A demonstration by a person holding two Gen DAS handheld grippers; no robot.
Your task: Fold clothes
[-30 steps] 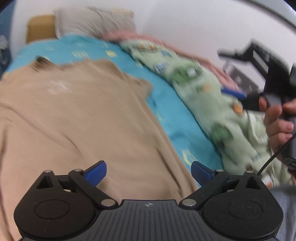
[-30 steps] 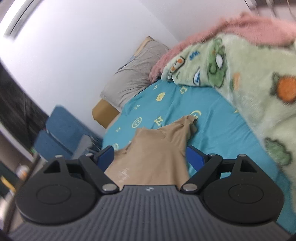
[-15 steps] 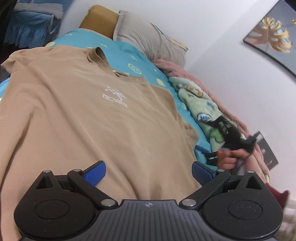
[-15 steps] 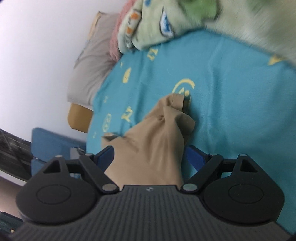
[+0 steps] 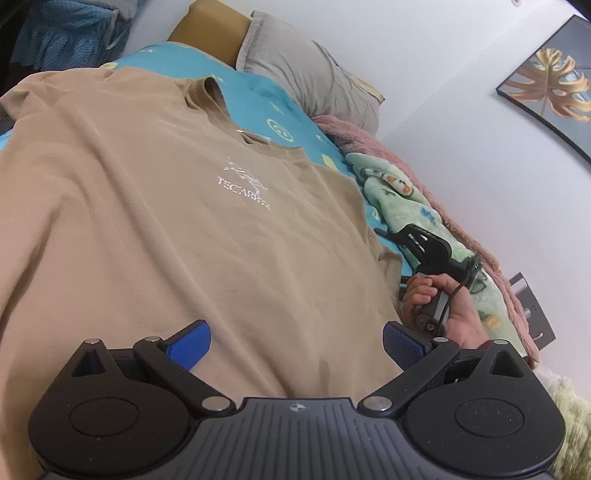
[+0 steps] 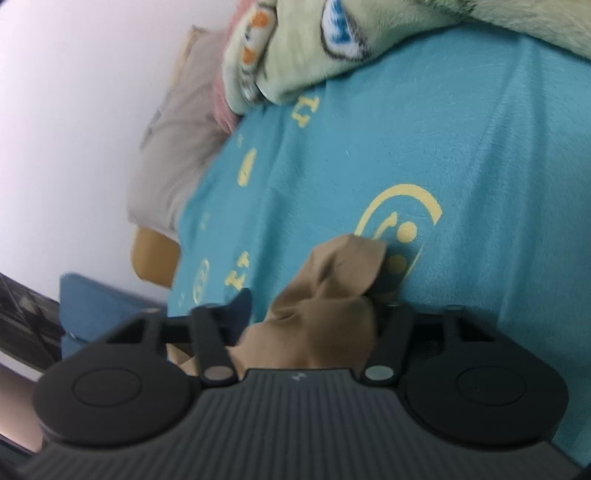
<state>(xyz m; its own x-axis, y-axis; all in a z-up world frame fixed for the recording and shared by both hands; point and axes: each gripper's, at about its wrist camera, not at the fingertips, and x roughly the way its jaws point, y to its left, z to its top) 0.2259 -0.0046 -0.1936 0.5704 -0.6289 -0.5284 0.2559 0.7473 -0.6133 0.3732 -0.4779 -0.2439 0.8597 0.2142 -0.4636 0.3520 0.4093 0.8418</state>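
A tan T-shirt (image 5: 184,229) with a small white chest print lies spread face up on the blue bed sheet (image 5: 273,107). My left gripper (image 5: 295,341) is open and hovers over the shirt's lower part. My right gripper (image 6: 317,295) has its fingers closing around the bunched tan sleeve (image 6: 332,280) at the shirt's right side. In the left wrist view the right gripper (image 5: 424,247) sits at the shirt's right sleeve edge, held by a hand.
A grey pillow (image 5: 310,77) lies at the head of the bed. A green patterned blanket (image 5: 406,206) and a pink blanket (image 5: 354,136) lie along the wall side. A blue chair (image 5: 66,33) stands beyond the bed's far left.
My right gripper has moved down onto the right sleeve and its fingers have narrowed around the fabric. My left gripper has swung to look up the shirt and stays open.
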